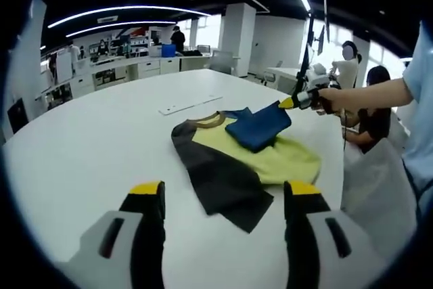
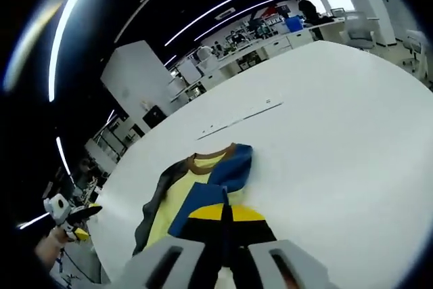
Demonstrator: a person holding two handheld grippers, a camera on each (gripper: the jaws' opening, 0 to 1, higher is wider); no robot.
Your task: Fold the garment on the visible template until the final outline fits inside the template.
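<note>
At frame centre one shirt (image 1: 237, 157) lies on the counter (image 1: 101, 140), my right fingers (image 2: 226, 211) pinching its blue sleeve (image 1: 260, 126), my left fingers (image 1: 223, 197) wide and empty.

- Both views bright on the white table (image 1: 101, 140), evenly lit, ceiling dark.
- Light comes from long curved ceiling strips (image 1: 128, 11); in the right gripper view the strips (image 2: 223, 6) streak and bloom, worst at far left.
- Daylight from windows (image 1: 342, 35) at right of the left gripper view, blown out.
- Soft, weak shadows: a faint one under the garment (image 1: 230, 160), a grey one below the left gripper (image 1: 223, 197) on the tabletop.
- Heavy fisheye bend; table edge and office background curve hard.
- Centre is sharp; edges are soft, and the hand (image 2: 51, 248) at lower left of the right gripper view is blurred.
- Right gripper (image 2: 226, 213) jaws close to the lens, slightly soft.
</note>
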